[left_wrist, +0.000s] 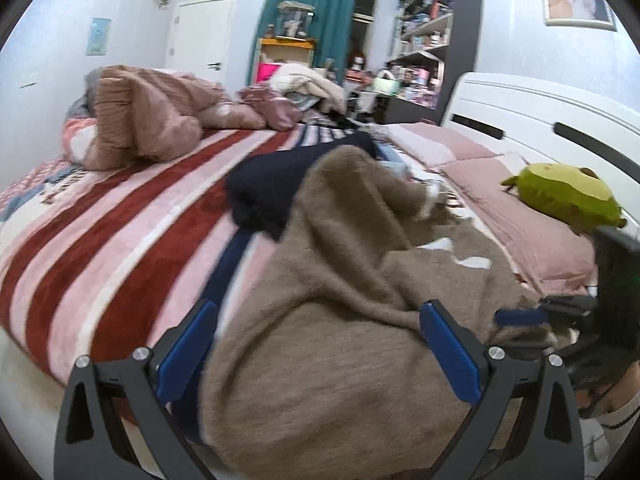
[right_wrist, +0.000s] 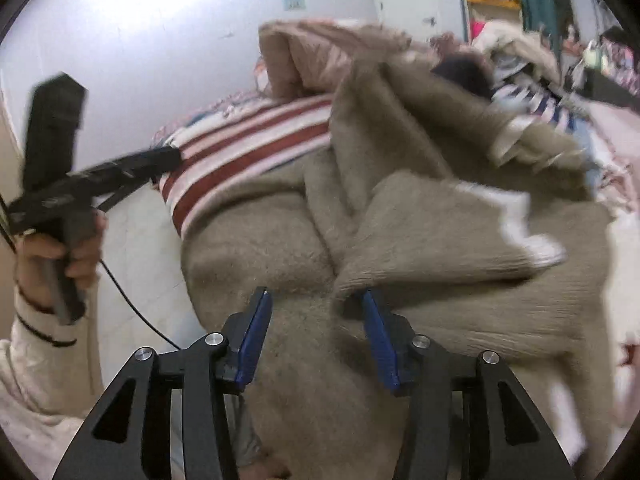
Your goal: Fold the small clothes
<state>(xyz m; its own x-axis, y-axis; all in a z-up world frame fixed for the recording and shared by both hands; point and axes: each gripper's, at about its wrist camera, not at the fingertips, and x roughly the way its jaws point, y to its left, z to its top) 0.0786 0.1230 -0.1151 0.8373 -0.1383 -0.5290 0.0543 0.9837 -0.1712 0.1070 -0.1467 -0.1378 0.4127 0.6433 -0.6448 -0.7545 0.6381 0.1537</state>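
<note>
A fuzzy tan-brown garment (left_wrist: pixel 340 312) lies rumpled on the near edge of the bed, with small white trim showing; it fills the right wrist view (right_wrist: pixel 420 208) too. My left gripper (left_wrist: pixel 316 320) is open, its blue pads on either side of the garment's bulk just above it. My right gripper (right_wrist: pixel 316 300) is open over the garment, with a fold edge touching its right pad (right_wrist: pixel 376 324); it also shows at the right edge of the left wrist view (left_wrist: pixel 532 316). The left gripper shows at the left of the right wrist view (right_wrist: pixel 160 160).
A red, pink and white striped blanket (left_wrist: pixel 100 232) covers the bed. A dark navy folded garment (left_wrist: pixel 276 188) lies behind the tan one. A pink-brown duvet heap (left_wrist: pixel 140 116), pink pillows (left_wrist: pixel 532 232), a green plush toy (left_wrist: pixel 564 196), white headboard (left_wrist: pixel 540 120) and shelves (left_wrist: pixel 432 40) stand beyond.
</note>
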